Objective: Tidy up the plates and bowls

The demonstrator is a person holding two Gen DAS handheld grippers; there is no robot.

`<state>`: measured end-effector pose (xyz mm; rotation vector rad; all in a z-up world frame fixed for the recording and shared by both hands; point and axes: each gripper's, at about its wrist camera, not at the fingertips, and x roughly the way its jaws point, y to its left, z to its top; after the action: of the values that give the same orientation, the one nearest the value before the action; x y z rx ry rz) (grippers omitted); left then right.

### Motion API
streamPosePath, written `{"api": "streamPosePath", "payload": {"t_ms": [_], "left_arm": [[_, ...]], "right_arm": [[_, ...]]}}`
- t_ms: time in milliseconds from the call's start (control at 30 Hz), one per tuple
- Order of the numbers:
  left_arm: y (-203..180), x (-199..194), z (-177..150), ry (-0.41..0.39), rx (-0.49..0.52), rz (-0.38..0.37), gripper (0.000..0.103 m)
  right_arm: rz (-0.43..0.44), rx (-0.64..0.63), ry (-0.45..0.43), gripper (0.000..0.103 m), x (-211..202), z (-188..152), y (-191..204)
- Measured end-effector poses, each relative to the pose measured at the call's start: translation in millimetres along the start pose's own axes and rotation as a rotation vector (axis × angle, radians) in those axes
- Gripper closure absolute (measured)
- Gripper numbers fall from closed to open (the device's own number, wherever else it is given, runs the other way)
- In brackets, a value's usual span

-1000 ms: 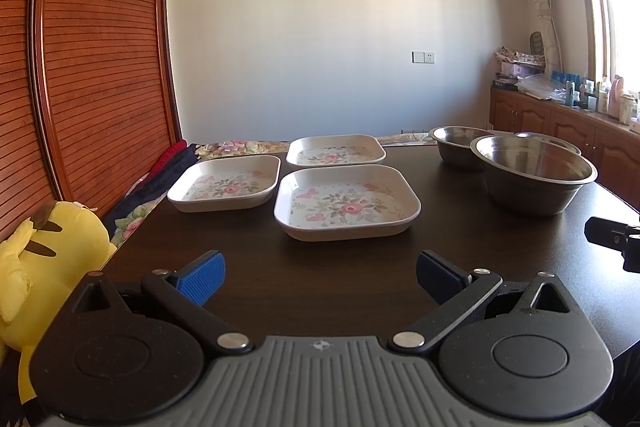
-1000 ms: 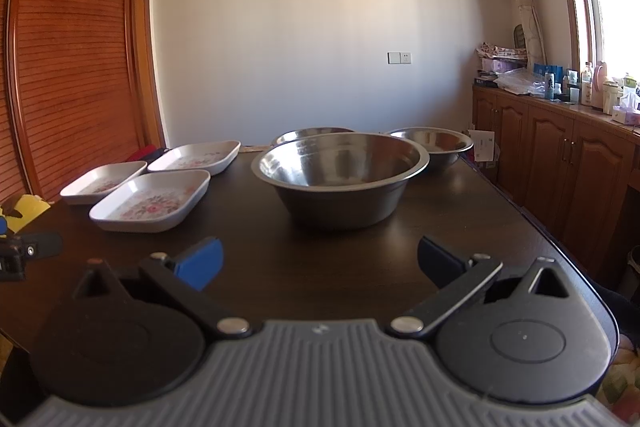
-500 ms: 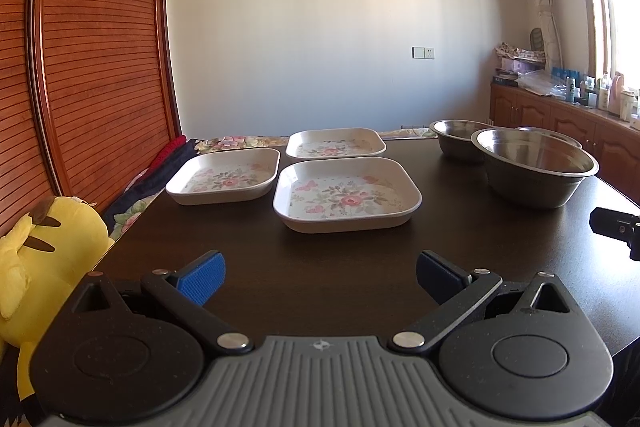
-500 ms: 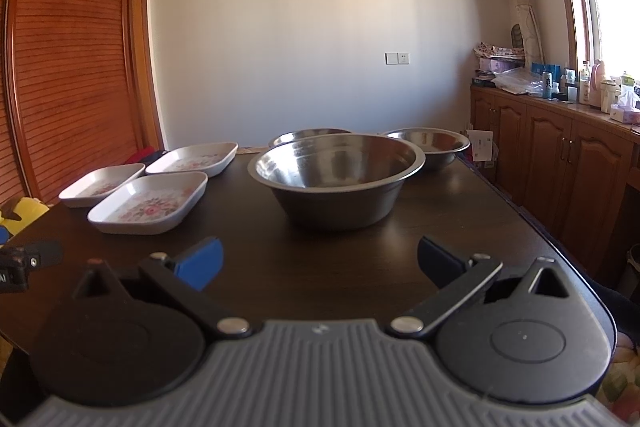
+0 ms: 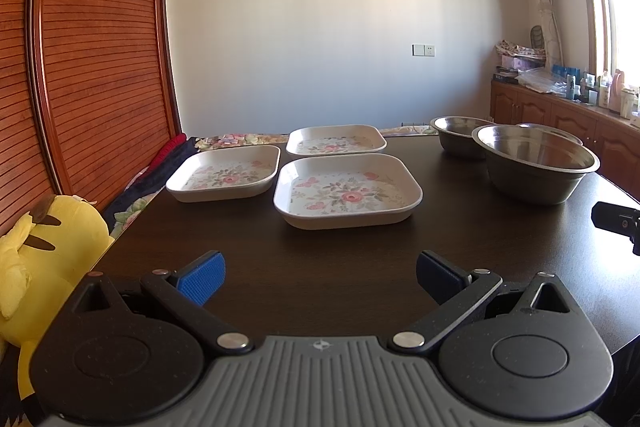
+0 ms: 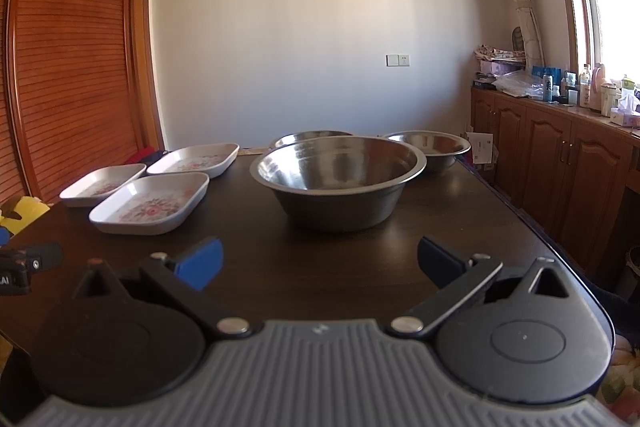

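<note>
- Pulled back slightly from the desk (image 5: 248, 227) since earlier frames.
- Both tongs, left tongs (image 5: 320, 275) and right tongs (image 6: 320, 263), spread apart, empty.
- Three floral plates (image 5: 347, 190) left, steel bowls (image 6: 338, 179) right, unstacked.
- Approach step; next probably needs a rim grasp for stacking.

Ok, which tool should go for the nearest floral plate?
Left, probably. The nearest floral plate lies straight ahead of the open left tool. The right tool, also open, faces the big steel bowl, with that plate off to its left.
</note>
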<state>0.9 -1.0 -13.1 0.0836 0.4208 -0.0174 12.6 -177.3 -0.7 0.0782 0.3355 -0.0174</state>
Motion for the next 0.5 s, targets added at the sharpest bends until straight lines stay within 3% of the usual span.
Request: {"api": "streamPosePath", "payload": {"t_ms": [500], "left_arm": [[-0.9,2.2,0.2,0.016,0.002,0.001,0.0]], "right_arm": [[0.0,-0.001,0.0,0.0,0.1,0.2,0.3]]}}
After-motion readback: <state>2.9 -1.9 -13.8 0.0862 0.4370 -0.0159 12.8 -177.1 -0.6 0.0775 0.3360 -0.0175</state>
